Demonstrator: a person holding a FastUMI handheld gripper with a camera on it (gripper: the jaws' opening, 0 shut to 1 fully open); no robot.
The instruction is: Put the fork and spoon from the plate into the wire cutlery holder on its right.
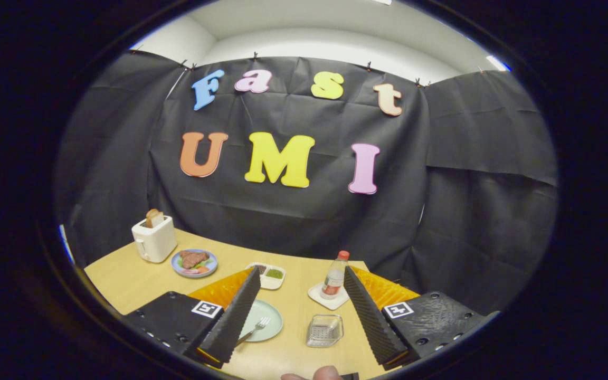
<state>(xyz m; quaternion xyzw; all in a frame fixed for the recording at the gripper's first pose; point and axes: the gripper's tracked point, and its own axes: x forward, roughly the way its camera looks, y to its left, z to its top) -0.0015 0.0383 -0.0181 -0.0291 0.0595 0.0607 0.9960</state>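
Two jaws stand wide apart with nothing between them, high above the desk [124,279]. Between them and below lie a pale green plate [268,321], partly hidden by the left jaw, with a fork [255,329] resting on it, tines pointing away. Just right of the plate, nearer the right jaw, sits the wire cutlery holder [324,331]. Beyond the jaws stand a bottle [334,275] on a white coaster [328,297], a small divided dish [269,275], a plate of food [194,263] and a toaster [154,238] holding bread. A fingertip [314,374] shows just under the holder.
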